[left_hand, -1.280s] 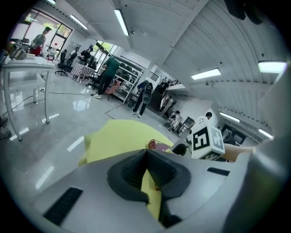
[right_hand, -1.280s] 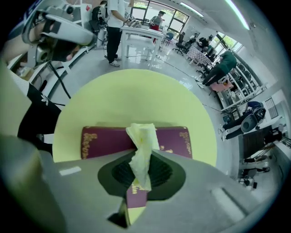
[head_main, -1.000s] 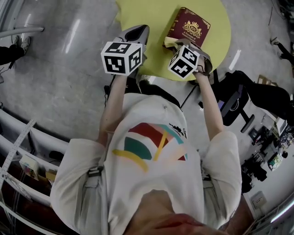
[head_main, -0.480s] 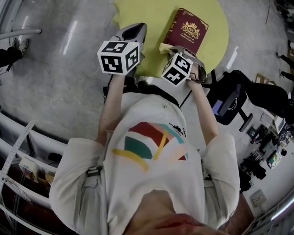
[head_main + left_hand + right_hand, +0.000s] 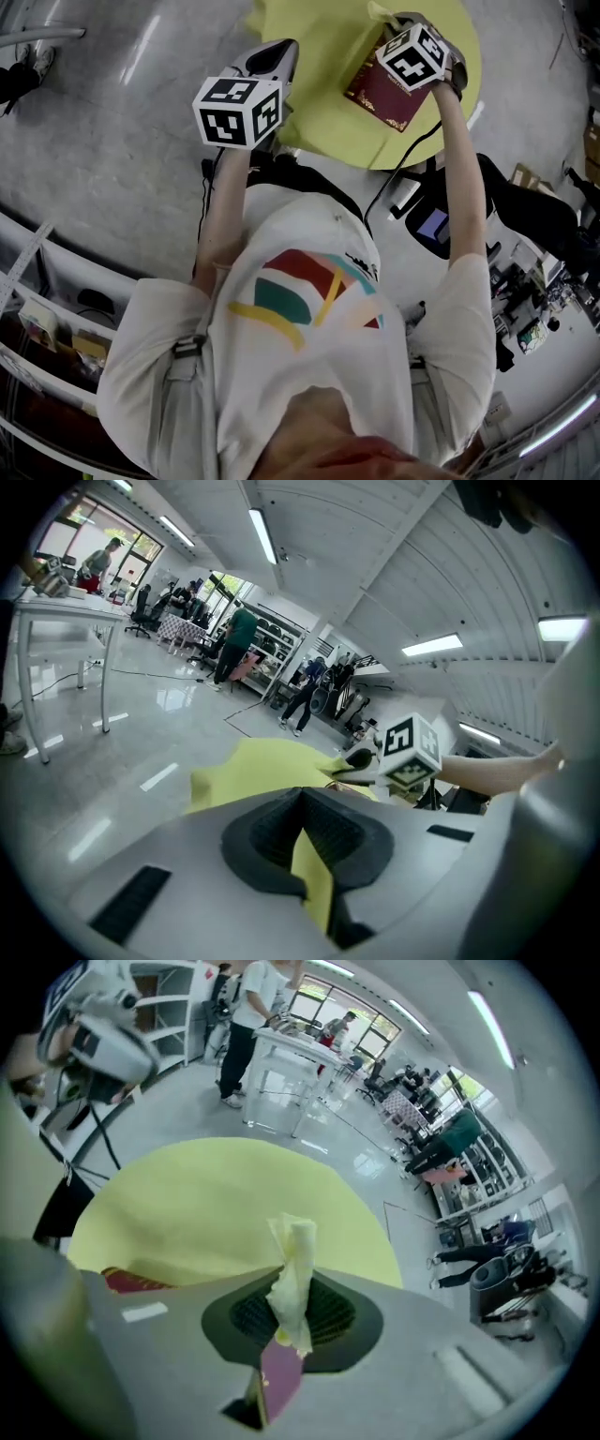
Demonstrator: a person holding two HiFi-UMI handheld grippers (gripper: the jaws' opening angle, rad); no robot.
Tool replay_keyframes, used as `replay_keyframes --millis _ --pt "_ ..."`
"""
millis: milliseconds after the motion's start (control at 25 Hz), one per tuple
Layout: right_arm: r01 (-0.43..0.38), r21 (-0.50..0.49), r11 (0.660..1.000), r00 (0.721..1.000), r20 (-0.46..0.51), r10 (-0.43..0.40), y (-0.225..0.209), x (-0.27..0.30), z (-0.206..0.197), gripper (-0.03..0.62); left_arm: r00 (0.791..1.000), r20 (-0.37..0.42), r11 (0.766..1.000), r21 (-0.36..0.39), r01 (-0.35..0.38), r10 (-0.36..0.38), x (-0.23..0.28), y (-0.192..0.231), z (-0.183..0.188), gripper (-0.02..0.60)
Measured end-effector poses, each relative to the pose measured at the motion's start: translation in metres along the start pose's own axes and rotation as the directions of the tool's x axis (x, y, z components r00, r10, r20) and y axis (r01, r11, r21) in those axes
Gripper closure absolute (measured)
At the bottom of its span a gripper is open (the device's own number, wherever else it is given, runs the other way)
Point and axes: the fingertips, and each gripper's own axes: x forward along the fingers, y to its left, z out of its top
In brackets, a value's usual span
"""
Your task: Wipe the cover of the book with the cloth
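A dark red book (image 5: 382, 97) with a gold crest lies on the round yellow table (image 5: 323, 112). My right gripper (image 5: 401, 26) is over the book's far end, shut on a crumpled pale yellow cloth (image 5: 292, 1274) that sticks up from between its jaws. The book's edge (image 5: 131, 1281) shows beside that gripper. My left gripper (image 5: 279, 54) hovers at the table's left edge, apart from the book, with its jaws shut and nothing between them. From the left gripper view, the right gripper's marker cube (image 5: 411, 752) shows over the table.
A black office chair (image 5: 525, 202) and a cable (image 5: 398, 183) are on the floor right of the table. Shelving (image 5: 37, 319) runs along the lower left. A white table (image 5: 281, 1049) with people beside it stands beyond the yellow table.
My right gripper has carried the cloth from the book's near end to its far end along the cover. The left gripper has hardly moved.
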Motion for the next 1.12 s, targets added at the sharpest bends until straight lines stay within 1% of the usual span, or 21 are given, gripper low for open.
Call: replay_keyframes --millis 80,160,320,480,640,800,960,1120 --pt "-0.044 0.072 0.996 0.999 0.013 0.043 -0.013 0.015 0.006 0.563 1.000 -0.006 1.000 -0.024 -0.021 0.021 -0.004 0.013 -0.006 0.566" --pt "-0.078 0.104 0.991 0.997 0.000 0.078 -0.017 0.027 0.005 0.563 0.999 -0.006 0.998 -0.047 -0.038 0.037 -0.009 0.024 -0.010 0.566" --pt "-0.120 0.119 0.986 0.992 -0.025 0.124 -0.009 0.039 0.001 0.563 0.998 0.005 0.995 -0.075 -0.062 0.062 -0.013 0.041 -0.010 0.566" --pt "-0.170 0.115 0.979 0.984 -0.031 0.175 0.013 0.037 0.007 0.563 0.997 0.020 0.994 -0.083 -0.070 0.072 -0.016 0.047 -0.005 0.566" --pt "-0.214 0.115 0.970 0.976 -0.026 0.218 0.047 0.025 0.011 0.563 0.998 0.028 0.996 -0.068 -0.057 0.060 -0.017 0.042 0.000 0.566" --pt "-0.267 0.087 0.960 0.963 -0.006 0.269 0.090 0.007 0.016 0.563 0.998 0.025 0.997 -0.061 -0.048 0.050 -0.015 0.040 0.001 0.566" --pt "-0.327 0.011 0.945 0.945 0.009 0.327 0.143 -0.011 0.023 0.563 0.999 0.027 0.997 -0.060 -0.039 0.040 -0.011 0.038 0.002 0.566" --pt "-0.388 -0.048 0.920 0.921 0.021 0.389 0.188 -0.026 0.028 0.563 0.999 0.028 0.999 -0.038 -0.025 0.026 -0.007 0.028 0.008 0.566"
